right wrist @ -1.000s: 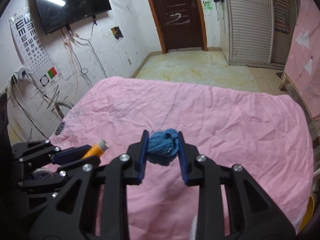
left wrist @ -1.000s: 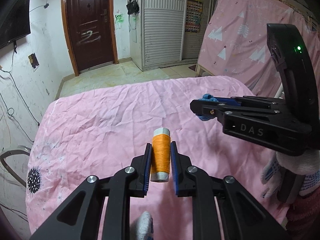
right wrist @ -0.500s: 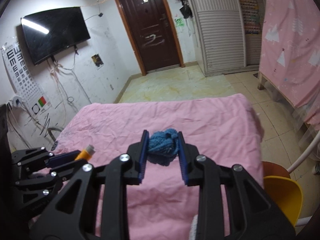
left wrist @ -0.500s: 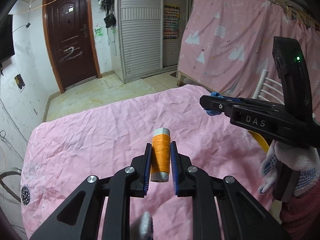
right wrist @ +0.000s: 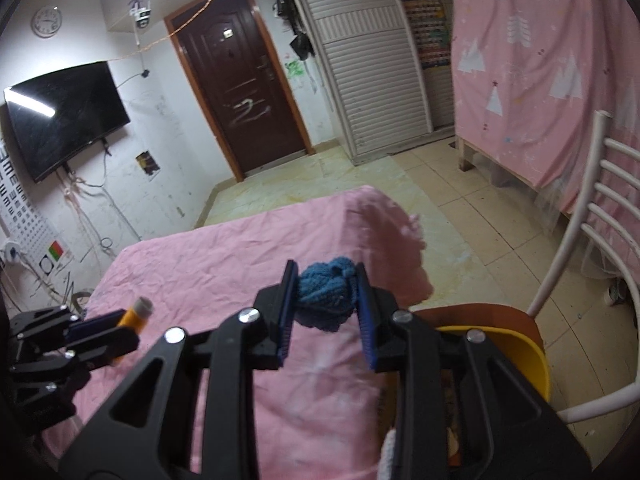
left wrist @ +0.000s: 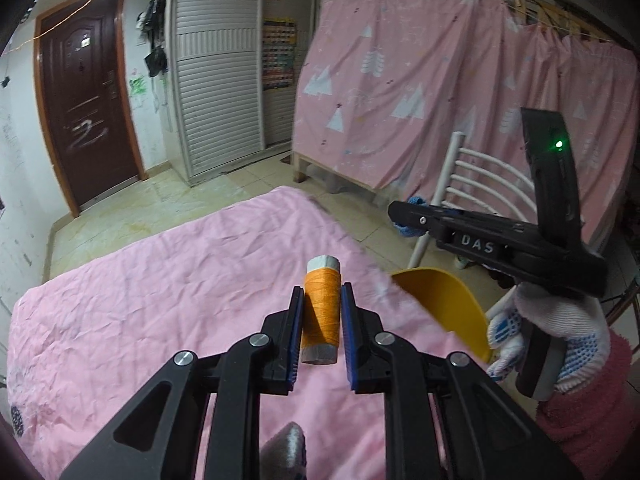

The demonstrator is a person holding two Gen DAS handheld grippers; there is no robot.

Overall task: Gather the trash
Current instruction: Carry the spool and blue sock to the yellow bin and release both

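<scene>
Wrinkled pink sheet (left wrist: 180, 280), tiled floor (right wrist: 460, 200)

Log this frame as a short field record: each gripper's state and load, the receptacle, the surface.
left gripper: shut on orange thread spool, spool upright, above the table
right gripper: shut on blue knitted wad
receptacle: yellow bin on a white chair, right of the table
surface: pink tablecloth, wrinkled
release: not yet done

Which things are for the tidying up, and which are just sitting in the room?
For the job:
- orange thread spool in the left tool
- blue knitted yarn ball in the right tool
- yellow plastic bin

Just there:
- pink wrinkled tablecloth
- white slatted chair
- black wall television
</scene>
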